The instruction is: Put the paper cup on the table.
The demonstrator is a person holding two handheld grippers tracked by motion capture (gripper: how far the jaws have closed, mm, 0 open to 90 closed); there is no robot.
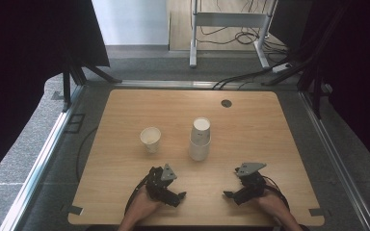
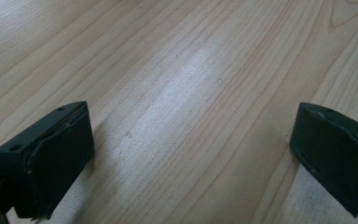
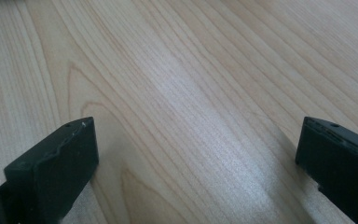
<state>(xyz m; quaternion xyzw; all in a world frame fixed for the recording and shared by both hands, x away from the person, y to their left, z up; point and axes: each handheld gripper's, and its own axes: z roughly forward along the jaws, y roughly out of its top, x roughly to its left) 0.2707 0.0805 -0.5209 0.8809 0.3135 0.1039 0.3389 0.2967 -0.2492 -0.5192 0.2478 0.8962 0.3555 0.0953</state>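
A single white paper cup [image 1: 151, 138] stands upright, mouth up, left of the table's middle. Right of it a stack of white cups [image 1: 200, 139] stands upside down. My left gripper [image 1: 179, 196] rests near the front edge, below the single cup, its jaws pointing right. My right gripper [image 1: 230, 196] rests at the front right, jaws pointing left toward the other. In the left gripper view the gripper [image 2: 193, 154] is open over bare wood. The right gripper [image 3: 196, 163] in its own view is open too, nothing between its jaws.
The wooden table [image 1: 125, 192] has a round cable grommet [image 1: 226, 103] near its back edge. Metal rails [image 1: 43, 154] run along both sides on grey carpet. Behind the table stand a white desk frame [image 1: 229, 19] and loose cables [image 1: 241, 77].
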